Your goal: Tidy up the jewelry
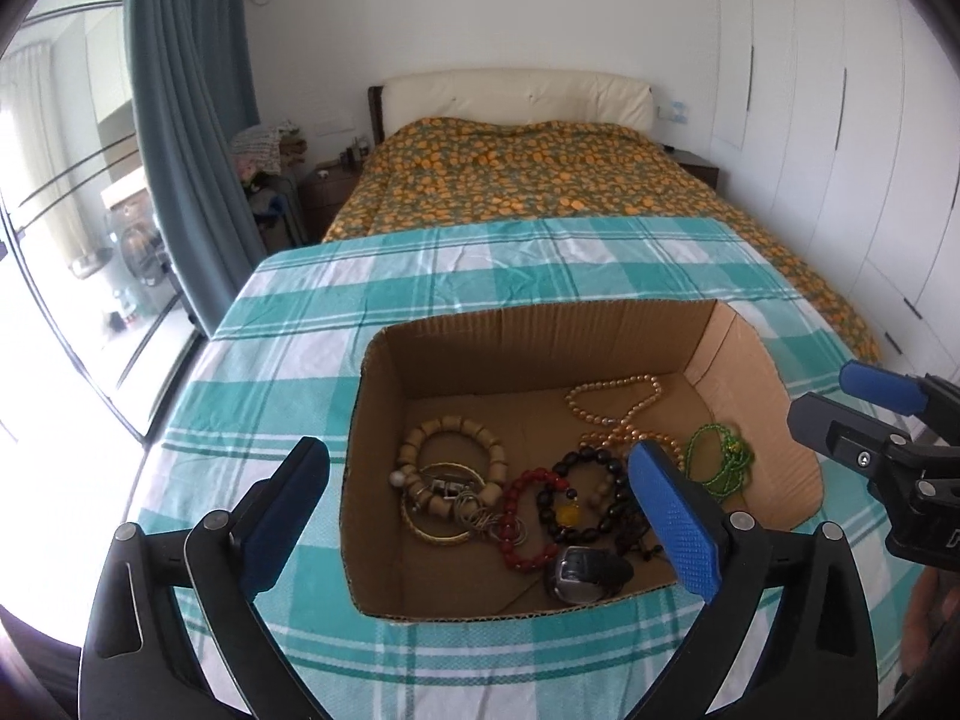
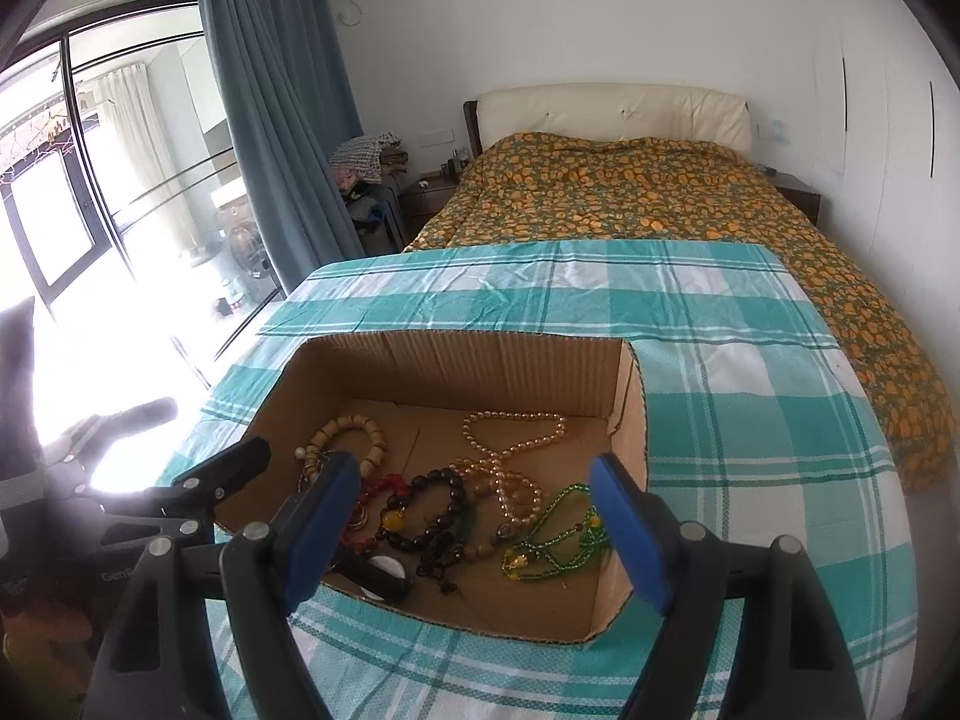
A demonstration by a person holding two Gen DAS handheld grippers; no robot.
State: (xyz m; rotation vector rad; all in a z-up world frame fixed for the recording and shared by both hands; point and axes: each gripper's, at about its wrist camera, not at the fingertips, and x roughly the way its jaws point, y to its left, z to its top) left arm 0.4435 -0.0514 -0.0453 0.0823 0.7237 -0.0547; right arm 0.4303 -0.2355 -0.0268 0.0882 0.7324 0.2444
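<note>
An open cardboard box (image 1: pixel 540 348) (image 2: pixel 468 366) sits on the teal checked cloth (image 1: pixel 480 264). Inside lie a pearl necklace (image 1: pixel 624 402) (image 2: pixel 516 438), a green bead necklace (image 1: pixel 720 456) (image 2: pixel 558 534), a wooden bead bracelet (image 1: pixel 456 438) (image 2: pixel 354 438), a red bead bracelet (image 1: pixel 516 510), a dark bead bracelet (image 1: pixel 594 498) (image 2: pixel 432 516), a gold bangle (image 1: pixel 438 531) and a watch (image 1: pixel 585 576). My left gripper (image 1: pixel 477 456) (image 2: pixel 219 426) hangs open over the box's near left corner, holding nothing. Over the near right side my right gripper (image 2: pixel 474 465) (image 1: pixel 822 393) is open too, the jewelry showing between its blue pads.
The cloth covers the foot of a bed with an orange-patterned quilt (image 1: pixel 528 174). Glass doors (image 2: pixel 90 192) and a blue curtain (image 2: pixel 282 120) stand to the left, white wardrobes (image 1: pixel 840 120) to the right. Bare cloth surrounds the box.
</note>
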